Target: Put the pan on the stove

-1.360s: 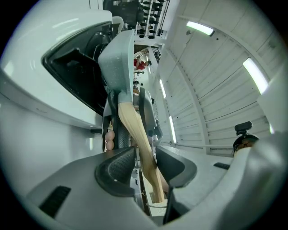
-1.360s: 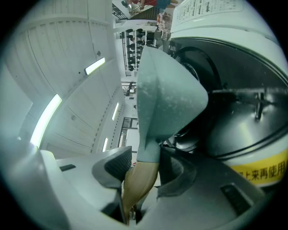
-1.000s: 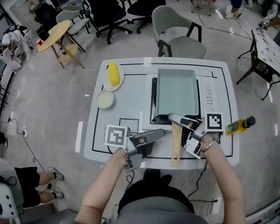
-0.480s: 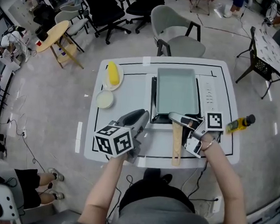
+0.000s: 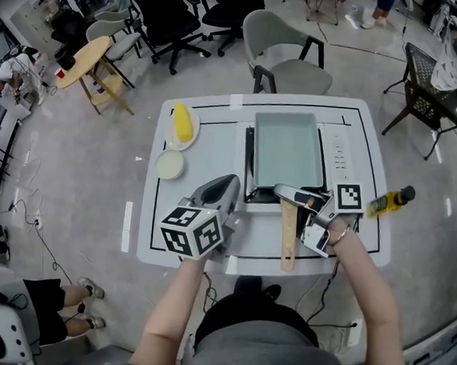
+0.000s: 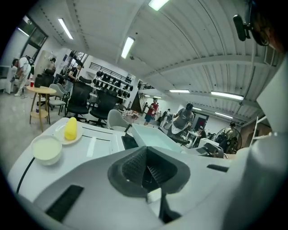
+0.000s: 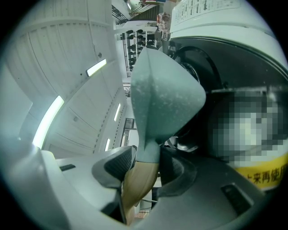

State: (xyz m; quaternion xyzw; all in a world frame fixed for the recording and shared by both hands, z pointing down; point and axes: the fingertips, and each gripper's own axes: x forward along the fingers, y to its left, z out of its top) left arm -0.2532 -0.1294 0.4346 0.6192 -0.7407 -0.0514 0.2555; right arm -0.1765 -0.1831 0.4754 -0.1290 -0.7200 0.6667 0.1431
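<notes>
Office chairs (image 5: 288,53) and a small round wooden table (image 5: 85,57) stand on the grey floor beyond a white bench (image 5: 216,142) marked with black lines. Just ahead of the right tool (image 5: 284,193), a pale green rectangular pan (image 5: 288,149) sits on the black stove (image 5: 250,168), and its wooden handle (image 5: 288,236) runs back beneath that tool toward the person. In the right gripper view the right tool (image 7: 144,168) is clamped on the pan at the top of the handle (image 7: 137,184), one pad pressing each side. The left tool (image 5: 227,182) hovers over the bench just to the left of the stove's near corner, its marker cube toward the person. Its jaws have just been closing. In the left gripper view the left tool (image 6: 146,168) is clenched tight with nothing between the pads. Ahead of it and to its left lie a white bowl (image 5: 170,164) and, further off, a yellow cob on a plate (image 5: 184,122). A yellow bottle (image 5: 391,201) lies to the right of the right tool.
</notes>
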